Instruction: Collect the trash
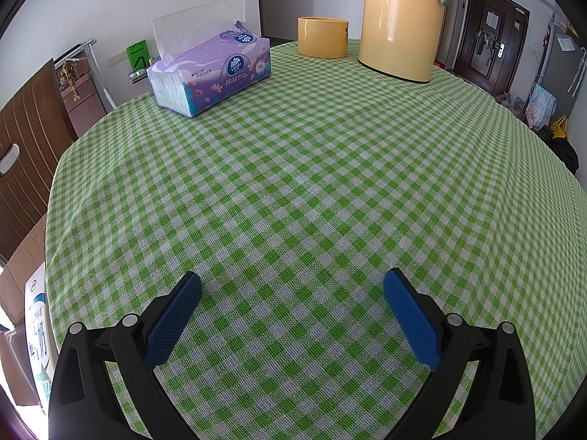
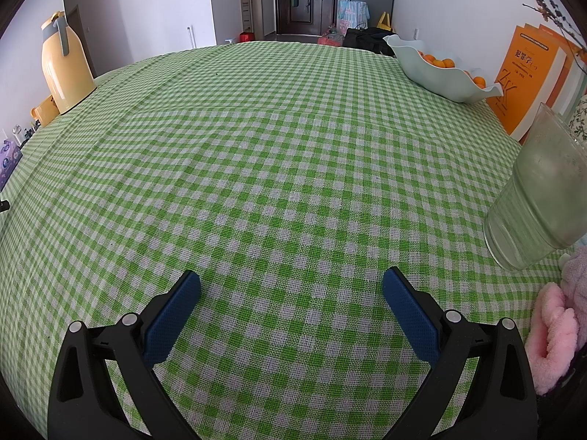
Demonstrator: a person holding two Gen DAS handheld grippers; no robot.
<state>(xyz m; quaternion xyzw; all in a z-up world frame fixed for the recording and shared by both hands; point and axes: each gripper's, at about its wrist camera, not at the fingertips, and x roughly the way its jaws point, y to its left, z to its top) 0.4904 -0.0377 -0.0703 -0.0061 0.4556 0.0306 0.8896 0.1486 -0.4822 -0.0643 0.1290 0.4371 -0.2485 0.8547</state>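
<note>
both grippers, left [image 1: 292, 288] and right [image 2: 291, 286], spread empty over woven gingham tablecloth [image 1: 312, 168].

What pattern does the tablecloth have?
The tablecloth has a green and white check pattern, seen best in the left wrist view.

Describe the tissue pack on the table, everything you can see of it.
The tissue pack is a soft purple plastic wrapper printed with flowers, a round blue logo and white lettering. Its near end is clear, showing stacked white tissues. The top is open, and one embossed white tissue stands up from the slot. It lies flat on the green checked tablecloth, at the far left near the table's edge, angled to the camera. Nothing else touches it; the yellow cup stands apart to its right.
</note>
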